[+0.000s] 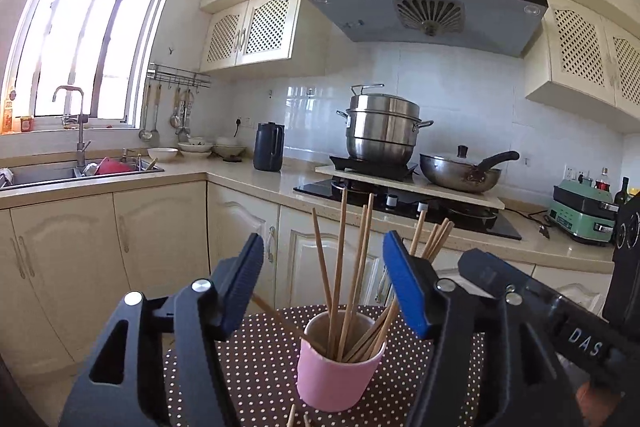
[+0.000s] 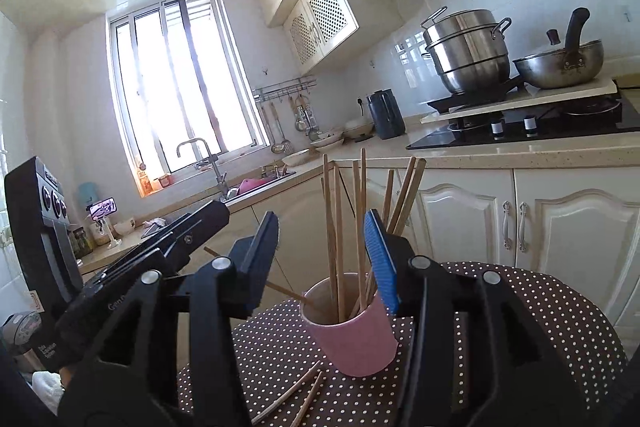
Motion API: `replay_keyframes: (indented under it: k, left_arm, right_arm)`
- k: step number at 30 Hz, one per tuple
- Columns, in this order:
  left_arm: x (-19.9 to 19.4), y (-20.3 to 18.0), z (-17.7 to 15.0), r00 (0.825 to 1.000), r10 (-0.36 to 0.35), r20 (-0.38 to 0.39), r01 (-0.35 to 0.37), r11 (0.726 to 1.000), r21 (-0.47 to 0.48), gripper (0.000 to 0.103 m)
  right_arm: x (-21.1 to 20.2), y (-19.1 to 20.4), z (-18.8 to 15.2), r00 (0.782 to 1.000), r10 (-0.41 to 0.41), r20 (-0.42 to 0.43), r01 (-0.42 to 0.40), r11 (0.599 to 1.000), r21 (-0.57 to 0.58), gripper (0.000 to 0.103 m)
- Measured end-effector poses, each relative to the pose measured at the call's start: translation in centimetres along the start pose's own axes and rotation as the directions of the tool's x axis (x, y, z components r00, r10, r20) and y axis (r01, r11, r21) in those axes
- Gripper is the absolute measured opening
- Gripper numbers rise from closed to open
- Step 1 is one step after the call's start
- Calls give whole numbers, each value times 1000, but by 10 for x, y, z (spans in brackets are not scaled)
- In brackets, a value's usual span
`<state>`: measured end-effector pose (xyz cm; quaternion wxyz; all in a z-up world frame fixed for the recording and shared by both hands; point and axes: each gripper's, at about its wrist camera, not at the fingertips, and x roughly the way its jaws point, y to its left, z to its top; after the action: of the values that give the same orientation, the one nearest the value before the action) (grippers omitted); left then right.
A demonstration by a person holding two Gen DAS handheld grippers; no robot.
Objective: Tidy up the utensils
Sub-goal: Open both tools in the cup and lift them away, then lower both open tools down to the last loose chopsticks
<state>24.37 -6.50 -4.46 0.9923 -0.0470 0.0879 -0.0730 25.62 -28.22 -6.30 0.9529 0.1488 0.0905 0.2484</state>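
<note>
A pink cup (image 1: 334,379) stands on a brown polka-dot table (image 1: 260,367) and holds several wooden chopsticks (image 1: 340,267). My left gripper (image 1: 324,263) is open, its jaws on either side of the chopsticks above the cup, holding nothing. In the right wrist view the same cup (image 2: 356,335) holds the chopsticks (image 2: 338,227), and my right gripper (image 2: 324,239) is open around them, empty. Two loose chopsticks (image 2: 296,393) lie on the table (image 2: 540,307) in front of the cup. One chopstick (image 2: 280,289) leans out low to the left.
Behind the table runs a kitchen counter (image 1: 240,179) with cream cabinets, a sink (image 1: 60,173), a dark kettle (image 1: 269,147), a hob with a steel steamer pot (image 1: 382,131) and a wok (image 1: 464,173). A green appliance (image 1: 582,211) stands at the right.
</note>
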Motion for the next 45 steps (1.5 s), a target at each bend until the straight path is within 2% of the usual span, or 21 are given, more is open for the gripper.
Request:
replay_keyframes:
  k: [3,11,15,17,19,22,23,27,29,30,32,34,35,37,41,43,45]
  left_arm:
    - [-13,8,-1,999,-24,-47,24,1000,8,62]
    - [-46,23,-14,993,-26,-117,31,999,42,67]
    - [-43,35,-30,974,-3,-225,18,998,67,69]
    - [-35,40,-43,952,6,-305,22,996,87,69]
    - [-26,43,-58,918,13,-395,32,994,106,69]
    - [-9,48,-86,850,16,-527,58,991,124,69]
    - [-5,50,-93,835,16,-550,60,991,121,69]
    - [17,56,-127,739,-16,-674,96,992,81,69]
    - [22,56,-135,723,-17,-691,97,992,77,69]
    - [26,56,-141,705,-21,-709,104,992,74,69]
    - [32,52,-145,689,-16,-725,108,991,81,68]
    - [39,48,-150,672,-5,-740,117,988,99,58]
    - [42,46,-151,658,-5,-753,123,987,102,53]
    - [46,40,-153,652,24,-758,129,981,142,51]
    - [51,36,-152,640,34,-767,137,978,157,35]
    - [53,37,-152,637,39,-770,131,979,158,25]
    - [56,41,-150,628,44,-777,105,984,141,7]
  right_arm:
    - [-11,14,-3,1000,-14,-11,14,1000,-9,45]
    - [-26,50,-21,997,-47,-64,45,998,-38,47]
    - [-25,59,-38,989,-86,-123,81,996,-43,48]
    - [-22,61,-48,981,-106,-162,101,994,-42,48]
    - [-16,63,-59,969,-131,-209,124,991,-47,48]
    - [-5,62,-77,942,-180,-284,170,984,-58,48]
    - [-1,61,-82,931,-189,-311,181,982,-57,48]
    - [11,51,-104,883,-239,-404,241,969,-47,48]
    - [16,45,-113,858,-261,-442,268,962,-48,48]
    - [18,43,-117,847,-266,-460,275,960,-48,48]
    - [23,40,-123,827,-272,-492,285,957,-51,48]
    - [28,37,-128,806,-280,-522,293,954,-59,48]
    - [32,36,-129,799,-277,-534,292,955,-60,48]
    - [36,35,-133,782,-286,-554,297,952,-73,48]
    - [42,36,-136,761,-293,-579,298,950,-90,48]
    - [45,38,-137,750,-295,-592,295,950,-99,48]
    - [46,40,-137,741,-298,-602,292,950,-110,48]
